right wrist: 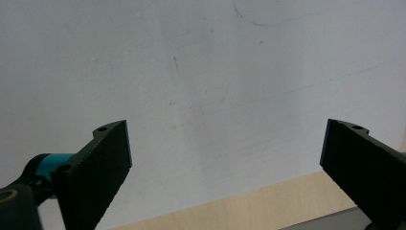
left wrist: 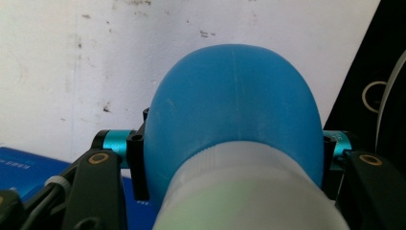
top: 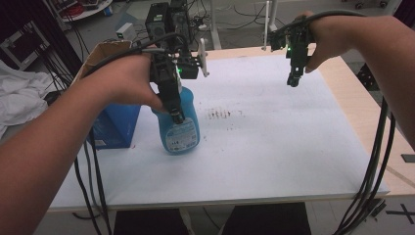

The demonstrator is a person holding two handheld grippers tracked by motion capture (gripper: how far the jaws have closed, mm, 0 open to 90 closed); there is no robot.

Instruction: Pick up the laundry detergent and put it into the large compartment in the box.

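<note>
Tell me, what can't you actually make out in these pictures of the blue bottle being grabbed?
- Blue bottle: label print too small to read in the high view.
- Its top: hidden there by the left gripper and hand.
- Its base: hidden in the left gripper view behind its own rounded body.
- Blue box: partly covered by the forearm, lettering unreadable.
- Brown marks on the table: too small to identify.

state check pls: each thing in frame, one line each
blue spray bottle: upright on the white mat, clamped at the shoulder
left gripper: jaws shut on the blue spray bottle
right gripper: jaws wide open, nothing between them, held above the mat
cardboard box: top open, contents not visible
white mat: flat, brown smudges near the middle
</note>
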